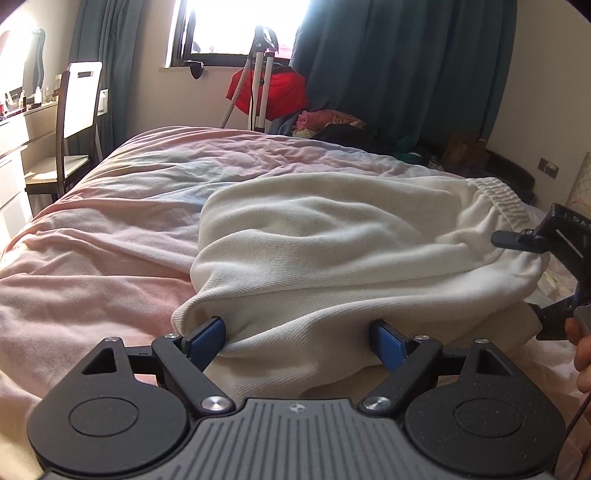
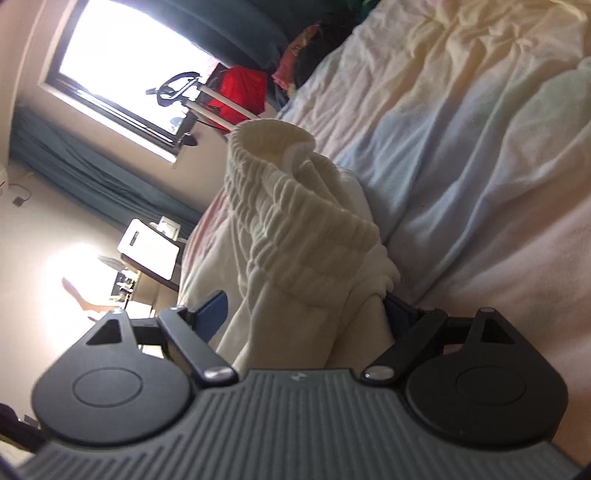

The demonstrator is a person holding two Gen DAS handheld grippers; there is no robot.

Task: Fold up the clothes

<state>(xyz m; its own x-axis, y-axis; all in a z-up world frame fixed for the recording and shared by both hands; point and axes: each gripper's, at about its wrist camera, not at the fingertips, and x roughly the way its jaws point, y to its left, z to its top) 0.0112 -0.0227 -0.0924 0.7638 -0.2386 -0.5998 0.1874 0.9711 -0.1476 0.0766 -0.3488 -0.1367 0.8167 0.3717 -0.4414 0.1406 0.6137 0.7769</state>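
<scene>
Left wrist view: cream trousers (image 1: 332, 236) lie folded on the pink bedspread (image 1: 92, 266).
Left gripper (image 1: 297, 341): jaws spread wide, folded edge between them, pads not pressing.
Right gripper (image 2: 306, 314): jaws wide apart at the ribbed waistband (image 2: 295, 206), nothing clamped.
Behind: window (image 1: 240, 26), chair (image 1: 74, 122).

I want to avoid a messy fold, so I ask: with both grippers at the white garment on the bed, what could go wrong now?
1. Both the left gripper and the right gripper stand open around the white garment, not pinching it; lifting now could leave it behind.
2. The elastic waistband is bunched up, so a fold may come out crooked.
3. The pink blanket is wrinkled right beside the garment; closing fingers might catch it too.
</scene>
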